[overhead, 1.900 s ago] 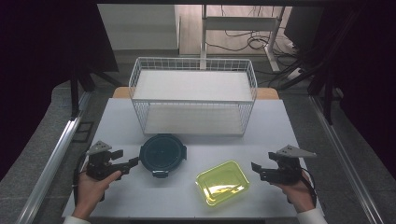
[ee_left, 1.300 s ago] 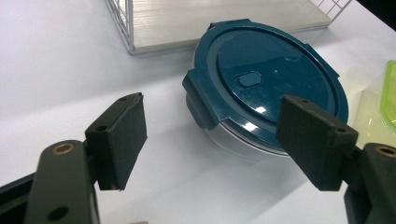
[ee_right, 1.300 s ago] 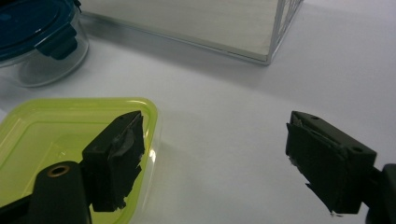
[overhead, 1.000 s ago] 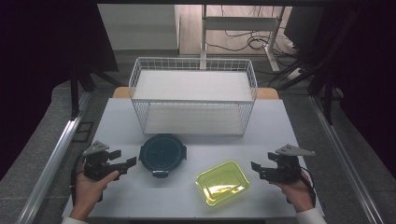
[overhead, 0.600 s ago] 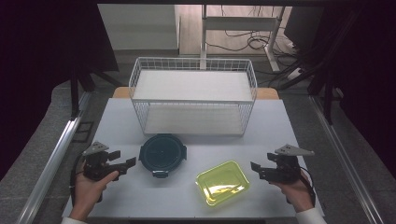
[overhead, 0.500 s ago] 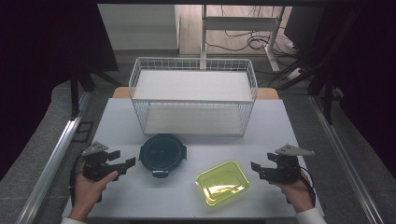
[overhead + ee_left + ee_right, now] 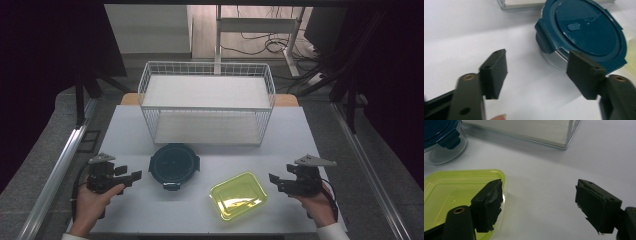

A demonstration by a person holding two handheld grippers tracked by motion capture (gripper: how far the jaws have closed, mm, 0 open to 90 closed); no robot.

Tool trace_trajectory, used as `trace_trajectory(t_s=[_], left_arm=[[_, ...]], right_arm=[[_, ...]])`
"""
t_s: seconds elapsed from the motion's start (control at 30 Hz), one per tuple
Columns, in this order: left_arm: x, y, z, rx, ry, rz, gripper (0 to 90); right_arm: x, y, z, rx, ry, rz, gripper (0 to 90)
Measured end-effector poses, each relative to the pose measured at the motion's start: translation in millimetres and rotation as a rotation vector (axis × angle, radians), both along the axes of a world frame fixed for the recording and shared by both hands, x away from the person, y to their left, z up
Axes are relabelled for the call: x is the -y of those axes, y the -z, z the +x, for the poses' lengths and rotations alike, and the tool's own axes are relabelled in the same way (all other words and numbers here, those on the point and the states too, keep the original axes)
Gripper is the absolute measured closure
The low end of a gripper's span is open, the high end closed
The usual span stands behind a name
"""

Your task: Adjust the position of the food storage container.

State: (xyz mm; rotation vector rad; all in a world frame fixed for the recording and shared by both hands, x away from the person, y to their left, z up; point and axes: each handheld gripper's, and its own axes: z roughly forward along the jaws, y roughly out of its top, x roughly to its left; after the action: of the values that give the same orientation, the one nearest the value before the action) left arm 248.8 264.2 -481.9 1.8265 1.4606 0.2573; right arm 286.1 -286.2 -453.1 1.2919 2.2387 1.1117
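No readable writing or brand marks on anything. White wire-mesh basket (image 7: 207, 102) sits at the far middle of the white table (image 7: 310, 135); its near corner is cut off at the top of the right gripper view. Round clear container with dark teal clip-on lid (image 7: 174, 165) sits just in front of the basket, contents hidden under the lid. Yellow-green translucent rectangular lid (image 7: 238, 195) lies near it, toward the right. Left gripper (image 7: 536, 72) near the table's left edge, jaws wide apart, empty, aimed at the teal lid. Right gripper (image 7: 539, 202) just beside the yellow-green lid, jaws apart, gripping nothing, pads look scuffed
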Motion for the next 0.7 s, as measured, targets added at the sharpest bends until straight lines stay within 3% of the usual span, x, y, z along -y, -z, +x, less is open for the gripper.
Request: trace_trajectory(t_s=[0.1,0.3,0.57,0.7], left_arm=[[-0.3,4.0,2.1,-0.050,0.011,0.003,58.8],[4.0,11.0,1.8,-0.090,0.036,0.025,79.4],[16.8,18.1,4.0,-0.127,0.045,0.038,88.0],[31.2,22.1,4.9,-0.140,0.051,0.070,89.0]], right_arm=[[-0.1,0.3,-0.1,-0.005,0.000,-0.001,22.1],[-1.0,-0.5,-0.4,-0.003,-0.001,-0.002,22.1],[-2.4,1.7,-0.1,-0.012,-0.006,-0.010,22.1],[-2.4,1.1,-0.3,-0.010,-0.008,-0.009,22.1]])
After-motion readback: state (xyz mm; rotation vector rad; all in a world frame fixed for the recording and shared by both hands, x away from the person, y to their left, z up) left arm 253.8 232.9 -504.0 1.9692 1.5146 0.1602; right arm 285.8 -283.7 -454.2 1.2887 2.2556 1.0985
